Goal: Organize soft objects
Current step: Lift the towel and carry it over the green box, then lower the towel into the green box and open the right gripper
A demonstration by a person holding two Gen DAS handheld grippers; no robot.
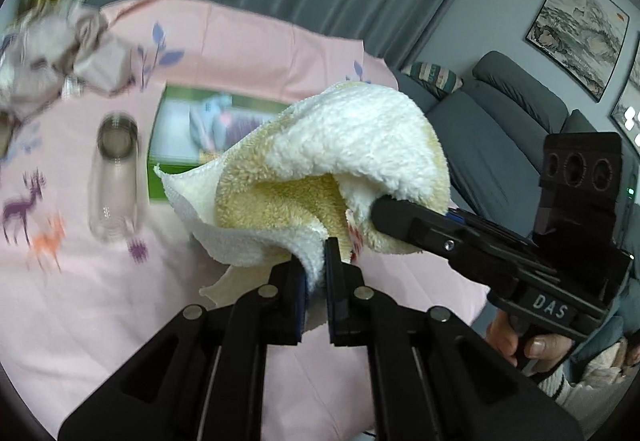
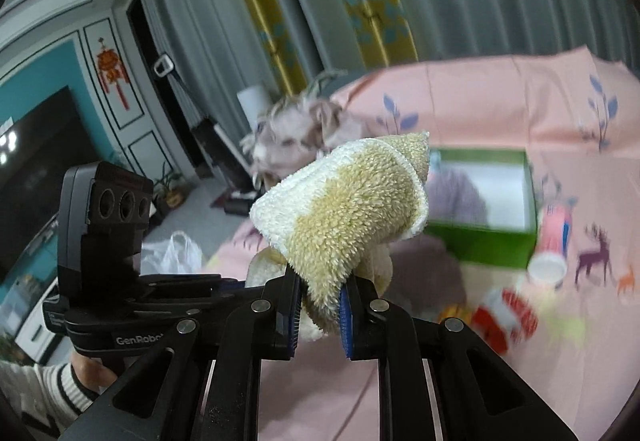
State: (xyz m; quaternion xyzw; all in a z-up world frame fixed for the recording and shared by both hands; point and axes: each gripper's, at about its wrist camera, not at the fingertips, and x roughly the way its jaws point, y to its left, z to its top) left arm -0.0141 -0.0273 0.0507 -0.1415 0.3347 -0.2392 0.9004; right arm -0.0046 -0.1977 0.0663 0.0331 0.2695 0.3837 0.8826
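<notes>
Both grippers pinch one fluffy cream-and-white towel (image 1: 320, 177), held in the air above the pink cloth (image 1: 100, 321). The left gripper (image 1: 316, 273) clamps a lower fold; the right gripper (image 2: 320, 293) clamps another edge, its fingers reaching in from the right in the left view. Behind sit a green box (image 2: 492, 241), a clear jar (image 1: 116, 177) and a crumpled grey cloth (image 1: 60, 61).
</notes>
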